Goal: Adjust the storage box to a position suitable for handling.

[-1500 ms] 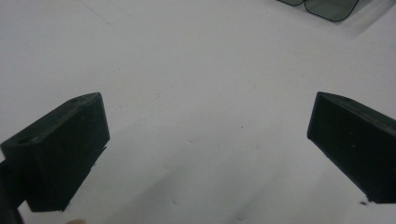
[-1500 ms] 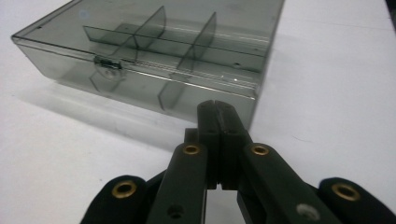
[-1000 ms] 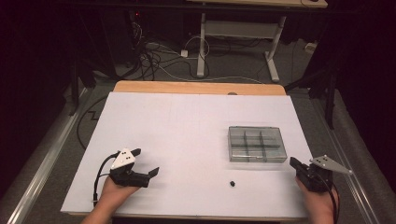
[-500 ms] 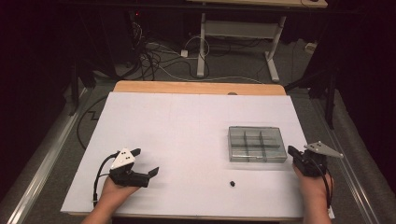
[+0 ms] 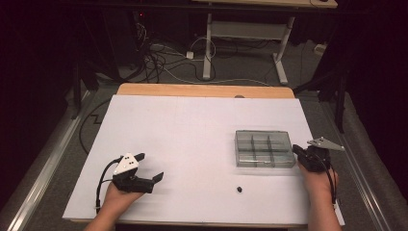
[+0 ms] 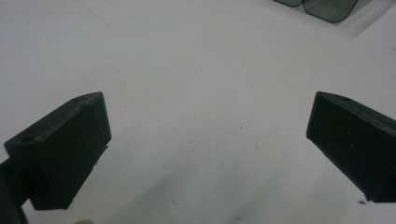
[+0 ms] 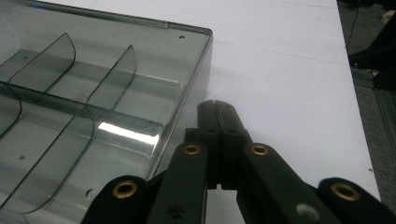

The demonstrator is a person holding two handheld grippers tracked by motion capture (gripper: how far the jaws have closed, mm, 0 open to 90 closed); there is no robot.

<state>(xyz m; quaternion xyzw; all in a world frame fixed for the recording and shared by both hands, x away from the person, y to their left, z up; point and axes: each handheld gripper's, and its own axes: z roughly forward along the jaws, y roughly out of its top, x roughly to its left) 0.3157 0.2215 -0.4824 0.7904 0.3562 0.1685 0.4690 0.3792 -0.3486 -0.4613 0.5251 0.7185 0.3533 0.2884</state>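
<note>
A clear smoky compartment box (image 5: pixel 264 148) lies on the white table top (image 5: pixel 192 125) at the right. My right gripper (image 5: pixel 296 148) is just off the box's right end, jaws pressed together with nothing between them. In the right gripper view its shut tips (image 7: pixel 215 105) sit beside the box wall (image 7: pixel 191 88), close to it; I cannot tell if they touch. A small black piece (image 5: pixel 239 189) lies on the table in front of the box. My left gripper (image 5: pixel 150 167) rests near the front left with jaws spread wide (image 6: pixel 208 140) over bare table.
The box's corner (image 6: pixel 322 5) shows far off in the left gripper view. A wooden strip (image 5: pixel 207 90) runs along the table's far edge. Cables and a desk frame (image 5: pixel 211 43) lie on the floor beyond. Metal rails flank both sides.
My right gripper has moved left and a little forward, from the table's right edge up to the box's right end. The left gripper has stayed still.
</note>
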